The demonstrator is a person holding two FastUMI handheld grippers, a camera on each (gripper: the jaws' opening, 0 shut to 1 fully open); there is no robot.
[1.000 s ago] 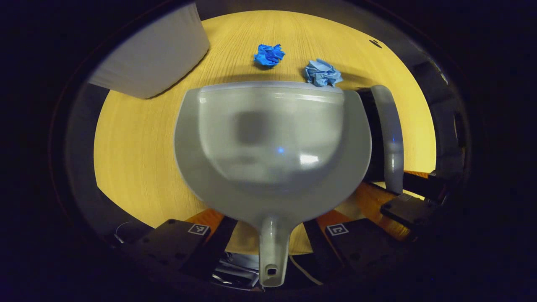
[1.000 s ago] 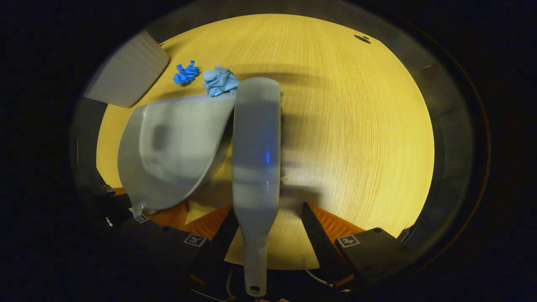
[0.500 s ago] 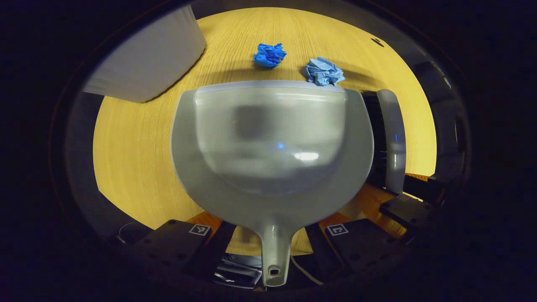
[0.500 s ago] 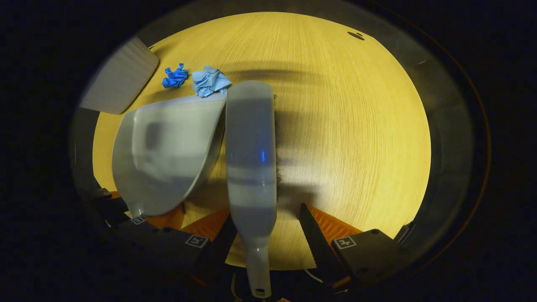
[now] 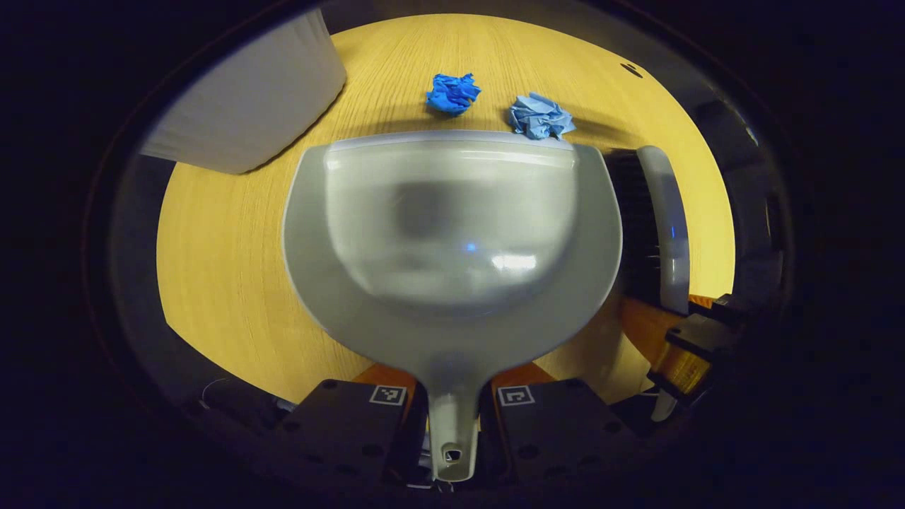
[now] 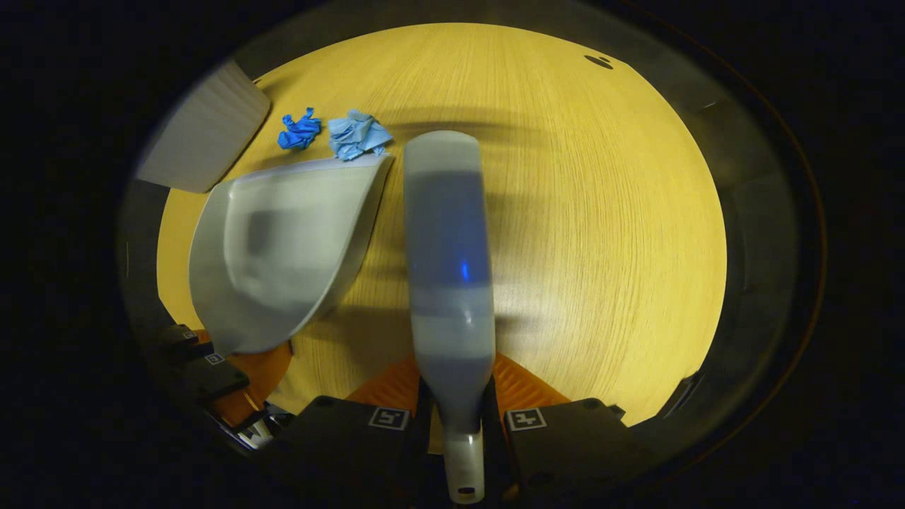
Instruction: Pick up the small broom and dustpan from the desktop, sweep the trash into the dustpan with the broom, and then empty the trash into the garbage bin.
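The dustpan [image 5: 452, 240] lay flat on the table [image 5: 226, 247], its handle pinched between the left tongs [image 5: 452, 403], front lip just short of the two trash wads. The broom [image 6: 449, 261] lay beside it to the right (bristles dark along its edge in the left gripper view), handle clamped by the right tongs [image 6: 458, 417]. Dark blue wad [image 5: 452, 92] and pale blue wad [image 5: 541, 118] sat near each other just beyond the pan's lip, apart from it. A grey bin [image 5: 247, 99], probably the garbage bin, stood at the table's far left corner.

Risks from here: both grips sit on narrow, smooth handles w/ long loads ahead of them, so the pan or broom could pivot in the tongs on lifting. Paper wads are light; a fast stroke could flick them past the pan or off the table. If the pan's lip lifts off the surface, wads could slide under it.

Vs. half a sec earlier: both pairs of tongs were spread wide around the handles; now they've closed on them. Broom has shifted slightly away from the pan, leaving a gap. Wads unmoved.
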